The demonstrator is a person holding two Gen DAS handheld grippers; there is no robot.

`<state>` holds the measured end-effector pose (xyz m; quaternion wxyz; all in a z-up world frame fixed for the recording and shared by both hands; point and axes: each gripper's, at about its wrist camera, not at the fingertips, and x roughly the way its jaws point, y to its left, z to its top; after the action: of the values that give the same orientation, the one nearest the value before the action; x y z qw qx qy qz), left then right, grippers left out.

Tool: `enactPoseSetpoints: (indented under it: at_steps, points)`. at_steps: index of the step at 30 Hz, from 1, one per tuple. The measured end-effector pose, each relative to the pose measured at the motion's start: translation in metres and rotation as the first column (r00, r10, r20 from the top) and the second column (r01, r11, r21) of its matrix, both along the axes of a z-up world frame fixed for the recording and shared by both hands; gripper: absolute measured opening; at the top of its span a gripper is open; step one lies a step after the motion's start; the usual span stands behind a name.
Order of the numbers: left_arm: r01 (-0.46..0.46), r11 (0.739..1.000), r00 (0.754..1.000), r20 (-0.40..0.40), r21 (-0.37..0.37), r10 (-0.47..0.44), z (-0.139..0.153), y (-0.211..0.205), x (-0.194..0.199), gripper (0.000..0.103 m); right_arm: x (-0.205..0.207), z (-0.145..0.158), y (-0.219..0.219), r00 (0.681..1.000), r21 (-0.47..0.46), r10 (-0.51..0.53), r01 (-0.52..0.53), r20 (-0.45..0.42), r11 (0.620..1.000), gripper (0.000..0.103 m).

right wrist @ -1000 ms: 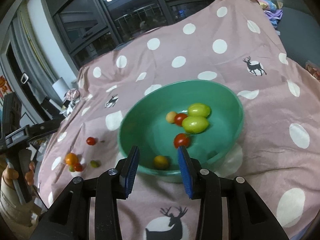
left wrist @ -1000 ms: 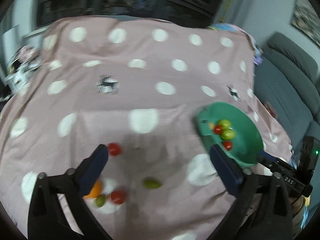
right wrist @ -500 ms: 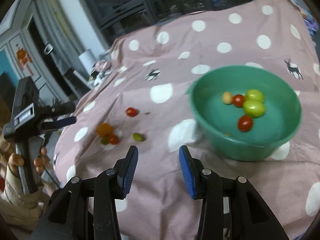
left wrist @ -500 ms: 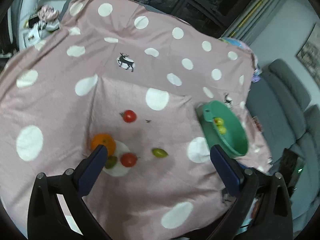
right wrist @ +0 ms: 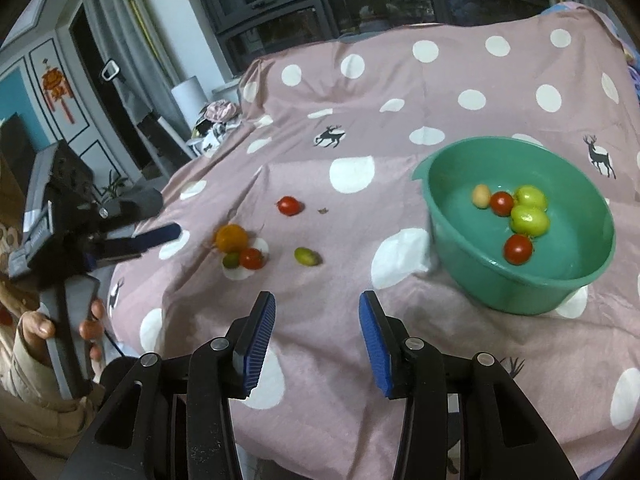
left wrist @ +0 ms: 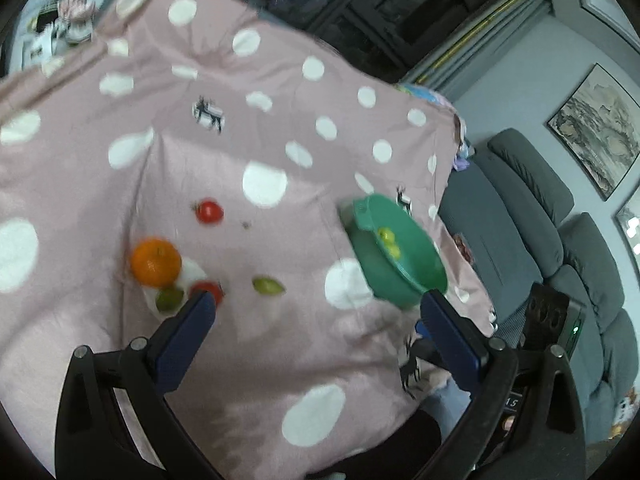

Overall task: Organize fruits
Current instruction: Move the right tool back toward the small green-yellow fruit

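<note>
Loose on the pink dotted cloth lie an orange (left wrist: 156, 262), two red tomatoes (left wrist: 210, 211) (left wrist: 208, 290), a small green fruit (left wrist: 168, 298) and an oval green fruit (left wrist: 268, 285). My left gripper (left wrist: 316, 304) hangs wide open and empty just short of them; its left finger covers part of the nearer tomato. The green bowl (right wrist: 512, 292) holds two green fruits (right wrist: 528, 220), two tomatoes (right wrist: 518, 249) and a small yellow fruit (right wrist: 481, 195). Left of the bowl, my right gripper (right wrist: 316, 300) is open and empty above bare cloth, with the oval green fruit (right wrist: 307, 256) ahead of it.
The cloth (right wrist: 400, 80) covers the whole table and drops off at its edges. A grey sofa (left wrist: 540, 208) stands beyond the bowl side. A hand (right wrist: 90, 320) holds the left gripper (right wrist: 160, 240) at the table's left edge. Clutter (right wrist: 218, 120) lies past the far left corner.
The right gripper swung left off the bowl, which now sits to its right, and its jaws stand a little wider. The left view rolled and drew back; the loose fruit is now by its left finger.
</note>
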<state>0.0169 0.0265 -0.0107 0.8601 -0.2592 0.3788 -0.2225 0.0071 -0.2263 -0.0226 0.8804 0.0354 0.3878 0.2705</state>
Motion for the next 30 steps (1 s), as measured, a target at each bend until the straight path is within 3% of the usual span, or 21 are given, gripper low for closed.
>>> enactPoseSetpoints:
  at_steps: [4,8,13,20,25,30]
  points:
    - [0.025,1.000,0.998,-0.052,-0.011,-0.026,-0.010,0.000,0.000,0.103,-0.002,-0.001,0.004,1.000,-0.017,0.004,-0.004,-0.002,1.000,0.045]
    - [0.052,0.996,0.996,-0.068,-0.070,-0.057,-0.014,0.003,0.000,0.103,0.000,-0.003,0.007,1.000,-0.025,0.001,-0.001,-0.012,1.000,0.045]
    - [0.068,0.997,0.994,-0.078,-0.045,-0.072,-0.020,0.001,0.001,0.103,0.003,-0.010,0.012,0.999,-0.038,0.007,-0.008,-0.031,0.999,0.046]
    - [0.054,0.988,0.997,-0.070,0.147,-0.044,-0.024,0.000,0.005,0.102,0.012,-0.021,0.019,0.998,-0.048,0.017,-0.020,-0.060,0.999,0.047]
    - [0.049,0.944,0.998,-0.060,0.326,-0.032,-0.030,-0.002,0.008,0.102,0.019,-0.030,0.021,0.996,-0.049,0.024,-0.028,-0.080,0.998,0.047]
    - [0.051,0.913,0.998,-0.065,0.404,-0.027,-0.040,0.000,0.013,0.096,0.028,-0.038,0.023,0.995,-0.046,0.027,-0.032,-0.098,0.998,0.047]
